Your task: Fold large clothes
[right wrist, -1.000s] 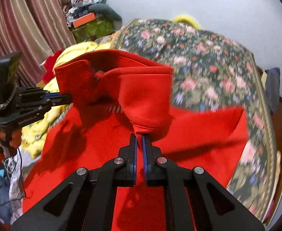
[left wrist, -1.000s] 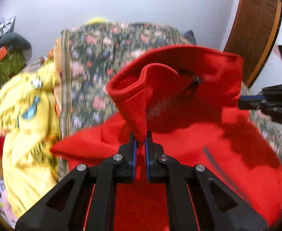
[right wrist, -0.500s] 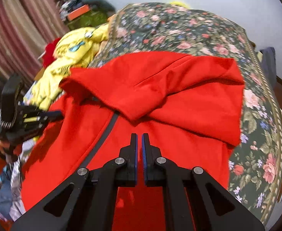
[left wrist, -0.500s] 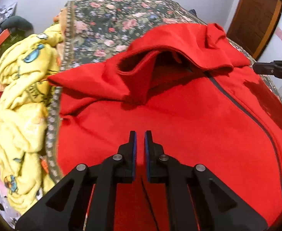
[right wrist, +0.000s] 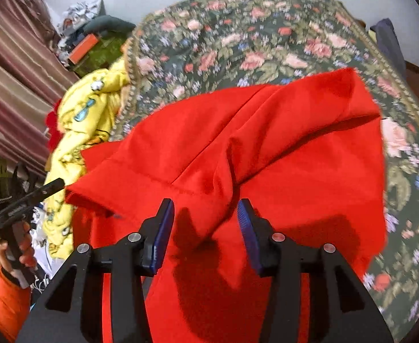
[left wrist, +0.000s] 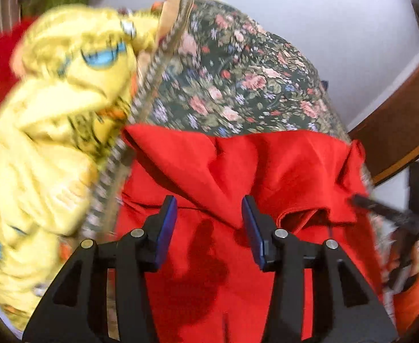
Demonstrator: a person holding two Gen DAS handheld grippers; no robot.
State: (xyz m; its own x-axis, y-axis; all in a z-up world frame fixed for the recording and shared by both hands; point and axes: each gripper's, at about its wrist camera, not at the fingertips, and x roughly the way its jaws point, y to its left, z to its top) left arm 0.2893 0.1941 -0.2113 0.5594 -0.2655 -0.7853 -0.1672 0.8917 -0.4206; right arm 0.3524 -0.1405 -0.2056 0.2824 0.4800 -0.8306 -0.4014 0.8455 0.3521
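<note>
Released since a second ago: red garment (left wrist: pixel 281 165) then pinched between closed fingers of both grippers and lifted in two peaks, now dropped and lying folded over on itself. Gone also from between the fingers, which were pressed together then and stand apart now.

Left gripper (left wrist: pixel 209 220) opening, blue pads (left wrist: pixel 166 223) spread, red cloth seen past the gap but not pressed by either pad. Right gripper (right wrist: pixel 205 223) likewise opening, pads (right wrist: pixel 163 225) apart, a ridge of red cloth running up between them toward 12 o'clock, untouched as far as can be told.

Red garment (right wrist: pixel 266 143) spread across the near half of the bed, over a dark flowered bedspread (right wrist: pixel 238 37) with a patterned border. Folded flap lying on top, its loose edge toward 7 o'clock in the right wrist view. Bedspread (left wrist: pixel 238 85) bare from the garment's far edge onward, toward 12 o'clock.

Yellow printed cloth (left wrist: pixel 52 143) heaped at 9 o'clock in the left wrist view, just beside the bed's edge, much blurred. Same yellow heap (right wrist: pixel 78 125) at 9 to 10 o'clock in the right wrist view.

Left gripper (right wrist: pixel 23 197) also visible at 8 o'clock in the right wrist view, held by a hand (right wrist: pixel 18 251) in an orange sleeve (right wrist: pixel 9 300). Right gripper (left wrist: pixel 395 217) visible at 3 to 4 o'clock in the left wrist view, blurred.
</note>
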